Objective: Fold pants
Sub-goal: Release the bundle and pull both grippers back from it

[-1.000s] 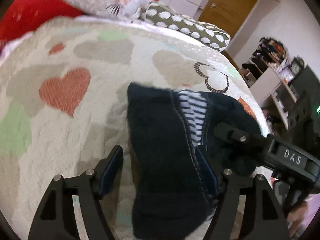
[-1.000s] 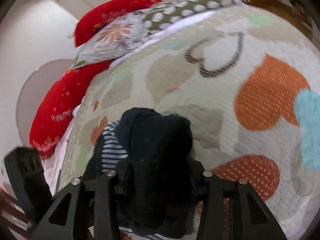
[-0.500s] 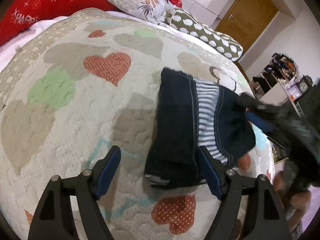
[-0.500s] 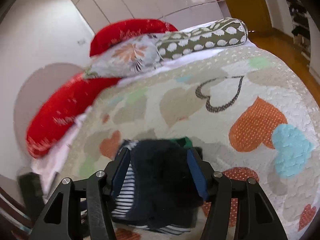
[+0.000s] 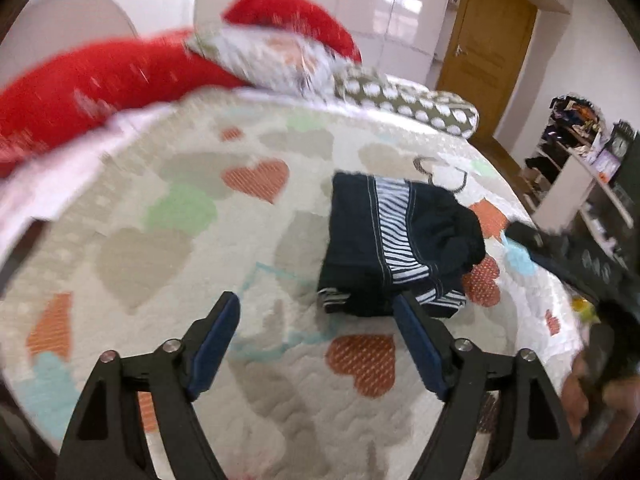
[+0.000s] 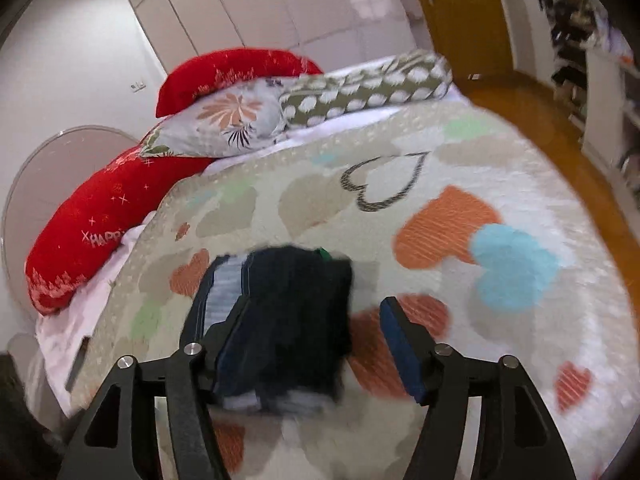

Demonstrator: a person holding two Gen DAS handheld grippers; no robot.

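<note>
While the big bed (image 5: 168,352) fills most of both views, its cover shows hearts in orange, green, blue and tan. At the far end lie a long red pillow (image 6: 104,216), a flower pillow (image 6: 224,120) and a spotted pillow (image 6: 360,88). A brown door (image 5: 488,40) stands past the bed, and a shelf (image 5: 576,184) full of stuff is by the wall.

The pants (image 5: 400,240) lie on the bed in a small folded pile, dark blue with a white striped band.

The left gripper (image 5: 316,320) has just been opening and is let go, with only the bed cover between its fingers (image 5: 216,340). The pants sit past the tip of its right finger, not touched.

The right gripper (image 6: 316,328) has also just been opening. The pants show between its fingers (image 6: 400,348), close by the left one and clear of the right one. They are blurry, and the fingers do not squeeze them.
</note>
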